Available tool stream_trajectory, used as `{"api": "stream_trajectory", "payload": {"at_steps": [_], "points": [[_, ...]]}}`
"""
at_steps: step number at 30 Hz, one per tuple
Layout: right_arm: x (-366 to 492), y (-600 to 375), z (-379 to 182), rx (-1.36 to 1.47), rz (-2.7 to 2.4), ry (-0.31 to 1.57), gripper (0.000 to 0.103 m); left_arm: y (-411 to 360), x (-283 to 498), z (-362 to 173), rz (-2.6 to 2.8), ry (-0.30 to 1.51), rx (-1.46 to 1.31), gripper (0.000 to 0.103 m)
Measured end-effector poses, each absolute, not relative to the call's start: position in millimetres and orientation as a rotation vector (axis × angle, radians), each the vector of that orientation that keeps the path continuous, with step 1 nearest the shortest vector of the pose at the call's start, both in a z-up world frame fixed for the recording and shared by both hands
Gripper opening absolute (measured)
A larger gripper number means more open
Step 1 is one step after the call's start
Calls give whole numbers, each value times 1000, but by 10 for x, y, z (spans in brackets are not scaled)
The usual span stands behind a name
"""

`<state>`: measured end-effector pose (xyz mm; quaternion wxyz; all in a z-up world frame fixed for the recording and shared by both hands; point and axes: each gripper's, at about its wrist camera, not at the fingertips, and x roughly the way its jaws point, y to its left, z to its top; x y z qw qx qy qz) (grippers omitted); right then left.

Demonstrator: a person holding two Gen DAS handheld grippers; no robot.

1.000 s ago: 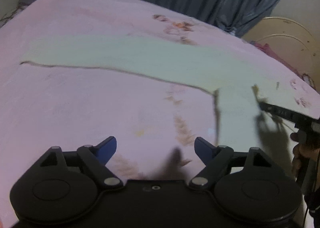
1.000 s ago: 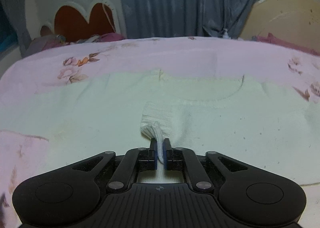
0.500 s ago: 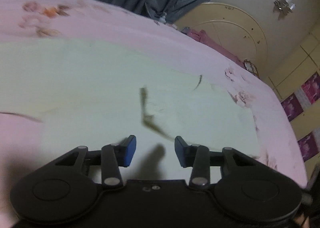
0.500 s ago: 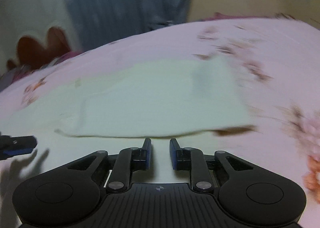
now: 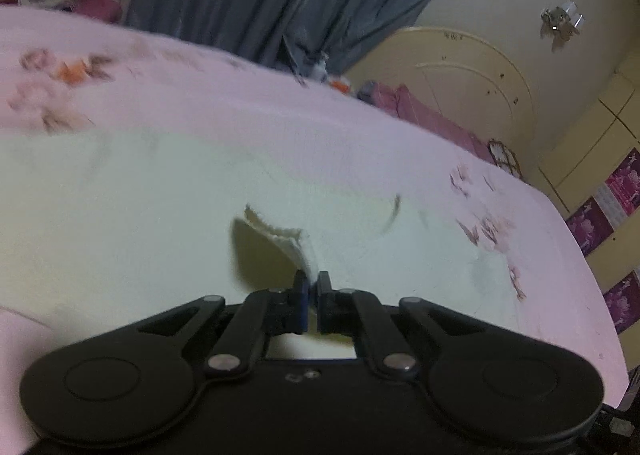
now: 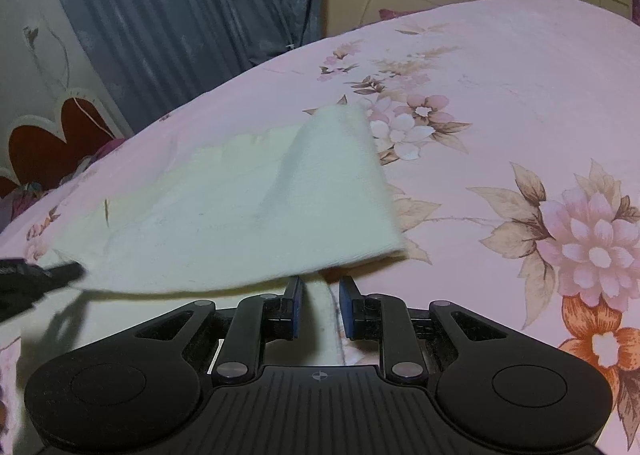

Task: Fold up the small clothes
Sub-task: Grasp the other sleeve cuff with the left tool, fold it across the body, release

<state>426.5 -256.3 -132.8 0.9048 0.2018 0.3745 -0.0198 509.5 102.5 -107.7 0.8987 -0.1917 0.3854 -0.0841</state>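
Dim, warm indoor light. Ahead of my left tongs (image 5: 313,282) the bedsheet (image 5: 240,111) smears with motion blur; my right tongs' view is sharper. Soft shadows fall just under the lifted cloth (image 6: 248,207). Fisheye bends every edge.

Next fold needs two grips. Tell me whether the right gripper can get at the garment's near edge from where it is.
Probably yes. The right gripper has its jaws open right at the near edge of the cream garment, with nothing between them; the left gripper grips another part.
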Motion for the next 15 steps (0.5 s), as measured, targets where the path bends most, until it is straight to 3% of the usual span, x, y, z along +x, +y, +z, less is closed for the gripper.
{"api": "stream_trajectory", "payload": {"at_steps": [15], "points": [[4270,-2485,-1313,377,-56,781,21,1674,5021,-1158,-75,798,-411,3]]}}
